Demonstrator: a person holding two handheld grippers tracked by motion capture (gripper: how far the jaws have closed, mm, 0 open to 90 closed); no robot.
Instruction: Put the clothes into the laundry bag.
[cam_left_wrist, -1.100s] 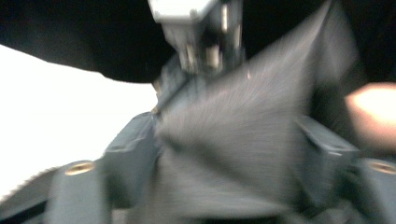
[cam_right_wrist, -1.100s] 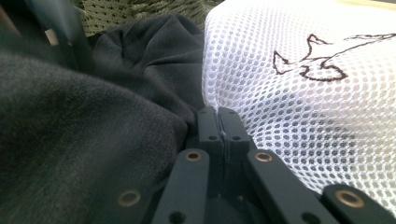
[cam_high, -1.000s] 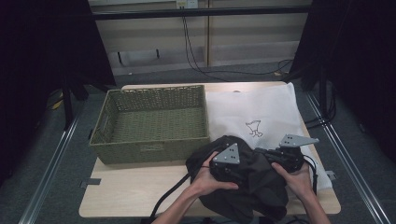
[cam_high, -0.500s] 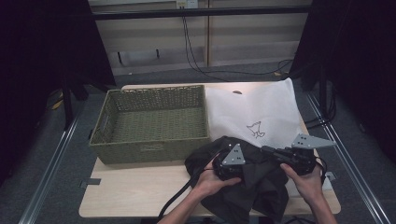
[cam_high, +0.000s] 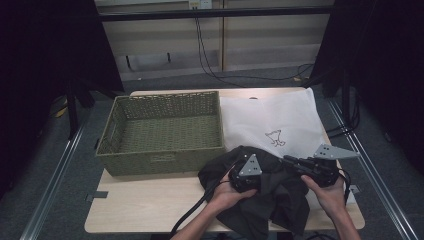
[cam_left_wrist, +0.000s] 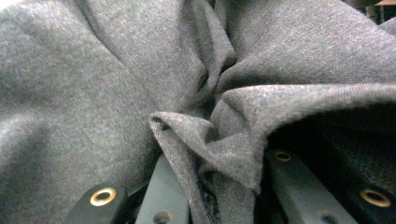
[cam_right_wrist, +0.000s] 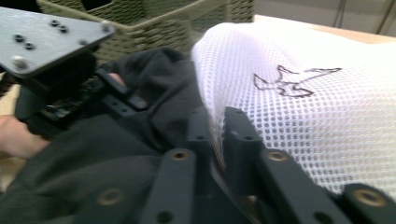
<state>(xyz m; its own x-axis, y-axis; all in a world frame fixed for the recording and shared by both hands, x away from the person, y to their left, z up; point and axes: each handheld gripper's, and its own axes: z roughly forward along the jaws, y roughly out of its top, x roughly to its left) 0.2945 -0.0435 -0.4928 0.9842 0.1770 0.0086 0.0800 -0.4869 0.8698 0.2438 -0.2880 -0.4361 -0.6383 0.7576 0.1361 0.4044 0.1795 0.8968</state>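
Observation:
A dark grey garment (cam_high: 280, 195) lies bunched at the table's front, partly over the near edge of a white mesh bag (cam_high: 270, 117) with a bird drawing. My left gripper (cam_high: 260, 175) is buried in the garment; in the left gripper view its jaws (cam_left_wrist: 219, 186) are closed on a fold of the grey cloth (cam_left_wrist: 116, 84). My right gripper (cam_high: 294, 161) points left at the bag's near edge. The right gripper view shows its jaws (cam_right_wrist: 217, 126) shut on the rim of the mesh bag (cam_right_wrist: 317, 116), with the garment (cam_right_wrist: 154, 107) and the left gripper (cam_right_wrist: 60, 79) just beyond.
An olive wicker basket (cam_high: 160, 160) stands on the left half of the wooden table (cam_high: 140, 205), right beside the garment. Black cables trail off the front edge. Dark curtains and stand legs flank the table.
Both hands have shifted slightly right and toward the person. The right gripper now sits farther right at the bag's edge, and the garment has bunched a little more between the grippers.

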